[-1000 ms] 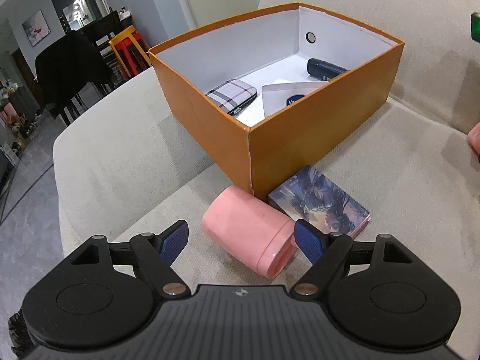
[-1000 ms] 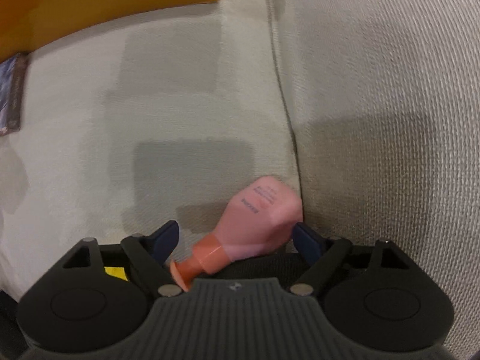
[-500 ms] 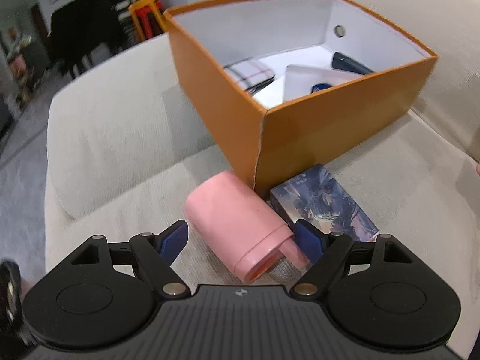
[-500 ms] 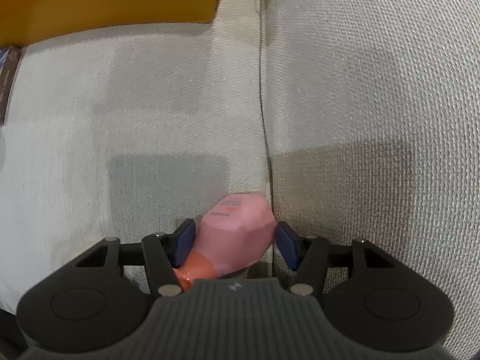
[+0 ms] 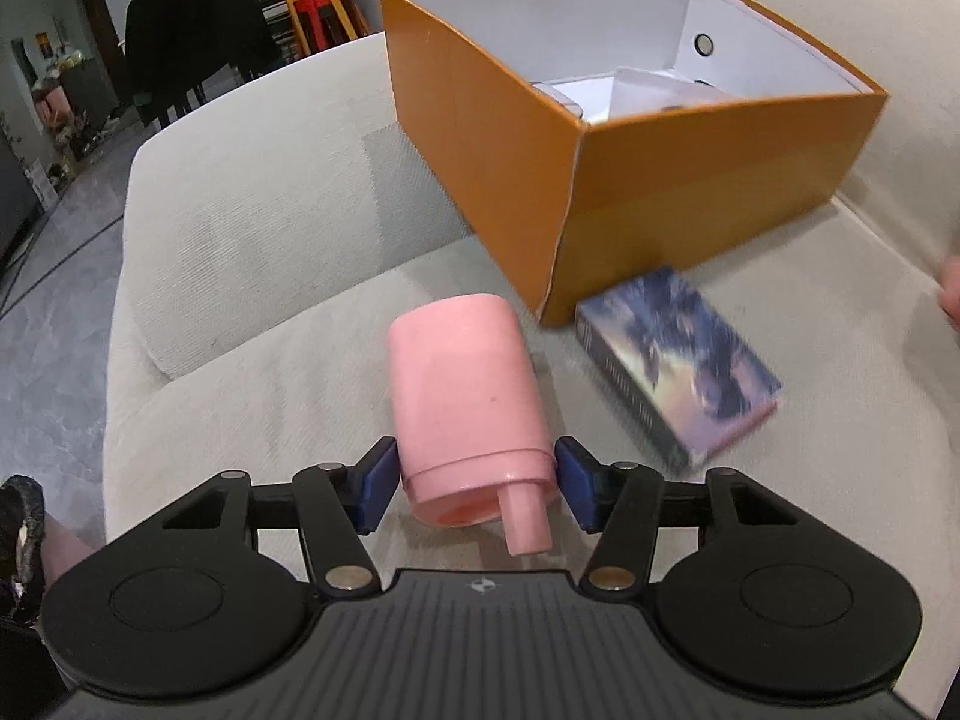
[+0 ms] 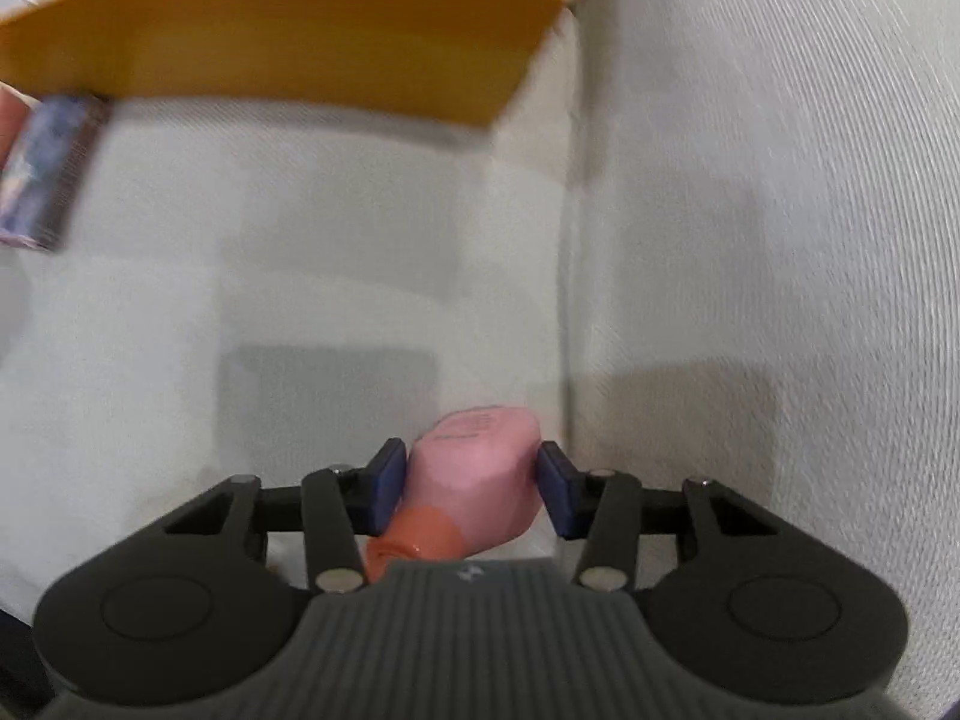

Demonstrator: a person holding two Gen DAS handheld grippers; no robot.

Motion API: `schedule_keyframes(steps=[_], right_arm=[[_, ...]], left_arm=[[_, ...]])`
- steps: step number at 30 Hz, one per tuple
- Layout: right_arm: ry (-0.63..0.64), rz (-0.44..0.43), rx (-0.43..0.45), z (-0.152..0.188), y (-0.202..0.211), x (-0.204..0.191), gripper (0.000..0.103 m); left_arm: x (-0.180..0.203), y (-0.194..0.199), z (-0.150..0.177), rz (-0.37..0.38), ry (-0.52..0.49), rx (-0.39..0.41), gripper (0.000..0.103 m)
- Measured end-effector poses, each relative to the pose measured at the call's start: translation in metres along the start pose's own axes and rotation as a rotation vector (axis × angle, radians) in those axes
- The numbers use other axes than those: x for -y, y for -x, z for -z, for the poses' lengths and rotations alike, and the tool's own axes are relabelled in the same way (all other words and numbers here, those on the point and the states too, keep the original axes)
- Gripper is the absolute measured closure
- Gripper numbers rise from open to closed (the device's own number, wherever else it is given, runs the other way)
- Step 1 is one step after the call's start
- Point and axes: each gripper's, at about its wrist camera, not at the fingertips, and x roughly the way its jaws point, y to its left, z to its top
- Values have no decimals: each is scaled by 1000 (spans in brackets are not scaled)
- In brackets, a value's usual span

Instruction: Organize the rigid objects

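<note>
We have the sofa (image 5: 252, 252) under everything, its pale cushions carrying the work. On it stands the orange box (image 5: 690, 180), open at the top, with a few things already lying inside, though from the left wrist view we can make out only pale shapes near the far wall.

Judging by that, we are partway through: some items are boxed, and at least three are still outside. The illustrated card box (image 5: 678, 360) lies flat on the cushion, one end touching or nearly touching the orange box's near corner. Just beside it lies the pink cylinder (image 5: 468, 396) on its side, spout end towards us. Our left claw (image 5: 477, 483) is spread around its lower end, a pad on each side; the left pad looks to be at the surface and the right shows a slight gap, so we judge the pinch not yet made.

Our right claw (image 6: 471, 489) is pinching the pink bottle (image 6: 474, 474), pads pressed on both flanks, orange cap pointing back at the camera. It seems to be held a little above the seat, near the seam between cushions, though blur makes that uncertain.

Only the left view shows the box's interior and the dim room beyond. Only the right view shows the pink bottle and the cushion seam; there the orange box is just a blurred wall overhead, the card box at its left end.
</note>
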Motion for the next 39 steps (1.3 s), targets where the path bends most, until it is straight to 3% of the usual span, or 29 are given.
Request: schedule_keyframes(steps=[7,14,21,22,23,26,32,39], right_arm=[[150,-88,226,-5,23,-59,57],[235,-33,229,-10,21,-77,59],[230,-54,216,-9,19,-67,59],[229,-56,216,-9,19,-66,59],[228,-57,218,-7,20,-67,59],[229,-55,218,-10,19,-68,59],[221,-68,221,-8,21,-64,59],[210,-78,245,-4,29,-61,59]], left_arm=[[5,10,13,3,-7,6,39],[8,1,10,-7,-5,10,39],[13,-10,7,-59,2,49,32],[13,-12,6,-59,7,56,32],[12,-13,5,-53,13,61,40],[6,-14,5,-26,51,75,41],[7,6,9,-7,44,122,41],[12,38,-9,-14,2,192,41]])
